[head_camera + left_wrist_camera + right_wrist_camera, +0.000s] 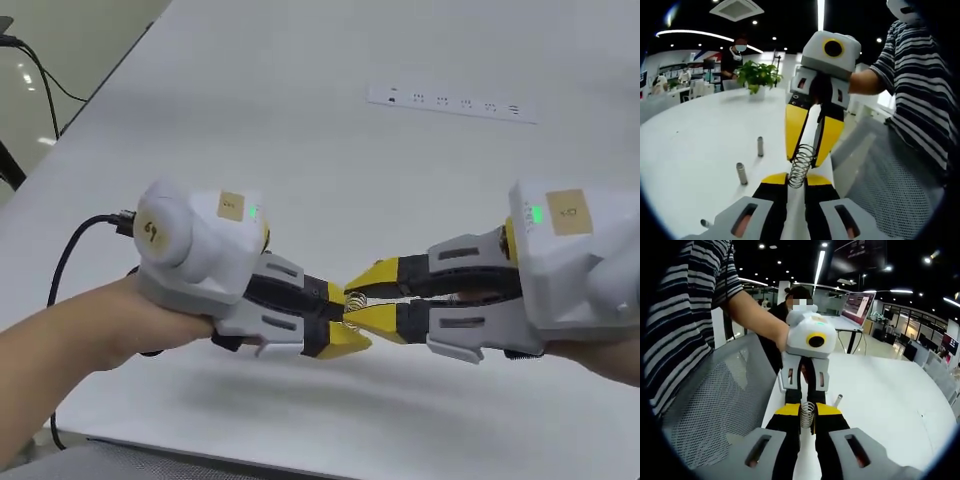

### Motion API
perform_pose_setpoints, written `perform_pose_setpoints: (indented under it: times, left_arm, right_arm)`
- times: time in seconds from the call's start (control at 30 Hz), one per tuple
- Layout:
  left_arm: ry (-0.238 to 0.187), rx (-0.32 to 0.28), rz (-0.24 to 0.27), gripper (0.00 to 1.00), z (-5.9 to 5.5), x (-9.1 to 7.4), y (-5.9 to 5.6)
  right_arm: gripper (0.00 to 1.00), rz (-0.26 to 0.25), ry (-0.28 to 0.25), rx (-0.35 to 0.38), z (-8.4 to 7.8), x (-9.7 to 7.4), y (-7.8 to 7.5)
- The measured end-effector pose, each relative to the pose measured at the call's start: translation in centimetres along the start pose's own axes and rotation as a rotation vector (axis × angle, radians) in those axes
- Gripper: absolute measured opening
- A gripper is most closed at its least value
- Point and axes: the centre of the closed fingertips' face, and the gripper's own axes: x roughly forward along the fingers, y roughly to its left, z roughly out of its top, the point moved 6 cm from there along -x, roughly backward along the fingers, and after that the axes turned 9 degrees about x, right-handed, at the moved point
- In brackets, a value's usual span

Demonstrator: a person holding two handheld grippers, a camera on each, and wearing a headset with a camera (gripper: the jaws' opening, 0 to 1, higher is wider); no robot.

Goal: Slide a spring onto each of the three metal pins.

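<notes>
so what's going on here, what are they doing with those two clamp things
A person holds a gripper in each hand, tip to tip above the white table, with a small spring between them. The left gripper has its jaws shut on one end of the spring. The right gripper has its jaws around the other end, but whether it is clamping is unclear. Two metal pins stand upright on the table, both bare, so this spring is not yet on a pin.

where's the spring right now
In the head view the spring is in mid-air, low and central, between the meeting yellow tips of the left tool and the right tool, over the white table.
</notes>
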Motion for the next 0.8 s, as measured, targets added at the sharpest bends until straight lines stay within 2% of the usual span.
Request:
perform_pose_setpoints:
  times: [0.33,0.8]
  left_arm:
    - [-0.003,-0.032,0.020,0.12,-0.1,-0.4,0.3]
    - [-0.002,-0.063,0.059,0.18,-0.7,-1.7,0.4]
  right_arm:
    - [0.06,-0.022,-0.002,0.004,0.0,-0.1,-0.6]
    - [0.06,-0.034,0.003,0.005,-0.1,0.0,-0.6]
